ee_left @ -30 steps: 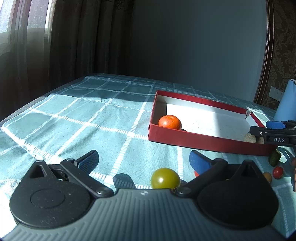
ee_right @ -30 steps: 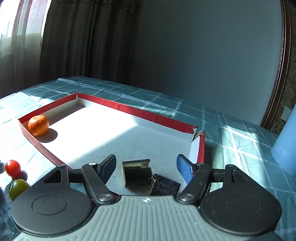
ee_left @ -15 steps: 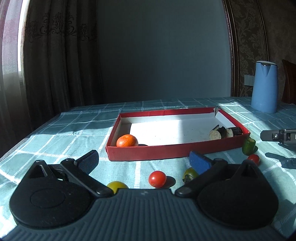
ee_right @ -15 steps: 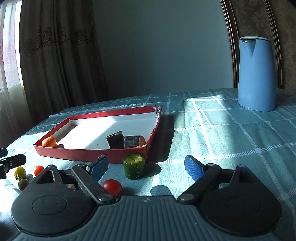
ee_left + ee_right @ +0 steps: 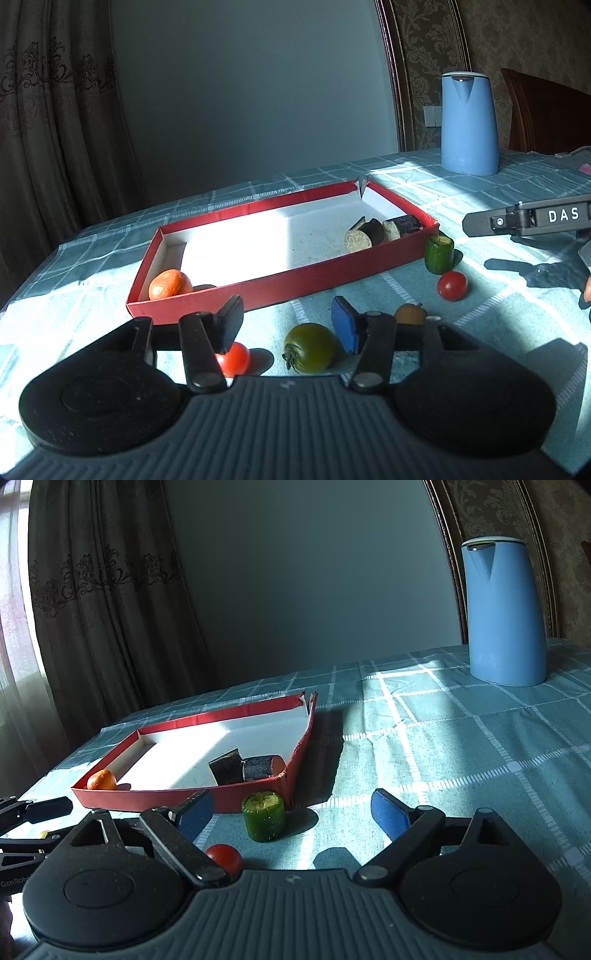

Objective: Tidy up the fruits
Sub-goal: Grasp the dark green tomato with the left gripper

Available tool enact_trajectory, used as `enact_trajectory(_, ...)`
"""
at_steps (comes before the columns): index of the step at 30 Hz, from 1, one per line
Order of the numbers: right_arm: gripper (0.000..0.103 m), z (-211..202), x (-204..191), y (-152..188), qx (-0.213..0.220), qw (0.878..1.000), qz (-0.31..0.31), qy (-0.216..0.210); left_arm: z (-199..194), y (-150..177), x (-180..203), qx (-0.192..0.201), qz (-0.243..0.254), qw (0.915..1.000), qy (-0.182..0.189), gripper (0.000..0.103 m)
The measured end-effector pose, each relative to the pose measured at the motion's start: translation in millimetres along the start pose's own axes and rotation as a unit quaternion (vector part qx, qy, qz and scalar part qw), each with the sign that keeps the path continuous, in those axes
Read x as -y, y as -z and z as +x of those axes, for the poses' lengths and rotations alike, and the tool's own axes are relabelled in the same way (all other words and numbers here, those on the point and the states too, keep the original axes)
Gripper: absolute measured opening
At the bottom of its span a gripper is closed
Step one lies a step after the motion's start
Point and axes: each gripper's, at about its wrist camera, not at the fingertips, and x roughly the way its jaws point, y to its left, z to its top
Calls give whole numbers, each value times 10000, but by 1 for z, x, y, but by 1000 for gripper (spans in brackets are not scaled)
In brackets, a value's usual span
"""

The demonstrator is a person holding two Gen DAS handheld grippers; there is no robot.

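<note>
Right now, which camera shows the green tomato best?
The left wrist view: the green tomato lies whole and unobstructed on the cloth between the open left gripper fingers. The right wrist view doesn't show it.

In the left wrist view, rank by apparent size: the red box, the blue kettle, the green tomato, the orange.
1. red box
2. blue kettle
3. green tomato and orange: nearly alike; the tomato lies closer to the camera, so no ranking.
</note>
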Motion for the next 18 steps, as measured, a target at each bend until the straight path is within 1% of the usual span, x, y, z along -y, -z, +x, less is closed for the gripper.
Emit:
enact_trajectory(1, 93, 0, 0, 0, -2, 10000, -5, -5, 3, 0, 0, -107, -1, 9999, 55, 40)
enact_trajectory(2, 93, 0, 0, 0, -3, 10000, -10, -16, 6, 0, 0, -171, 2, 9998, 79, 37)
enact_trajectory(4, 93, 0, 0, 0, 1, 10000, -1, -23, 7, 1, 0, -243, 5, 9995, 205, 37)
enact_trajectory(9, 93, 0, 0, 0, 3, 10000, 28, -36, 10, 1, 7, -343, 143, 9987, 337, 39)
enact_trajectory(11, 93, 0, 0, 0, 5, 10000, 31, -35, 13, 2, 6, -438, 92, 9981, 418, 39)
enact_trajectory(12, 93, 0, 0, 0, 5, 10000, 29, -36, 17, 2, 6, -583, 76, 9974, 419, 38)
enact_trajectory(13, 93, 0, 1, 0, 4, 10000, 28, -38, 21, 2, 5, -706, 46, 9966, 432, 33)
enact_trajectory(14, 93, 0, 1, 0, 3, 10000, 33, -37, 23, 3, 3, -793, -11, 9957, 473, 32)
enact_trajectory(18, 93, 0, 2, 0, 10, 10000, 85, -31, 21, 4, 0, -758, -113, 9960, 469, 31)
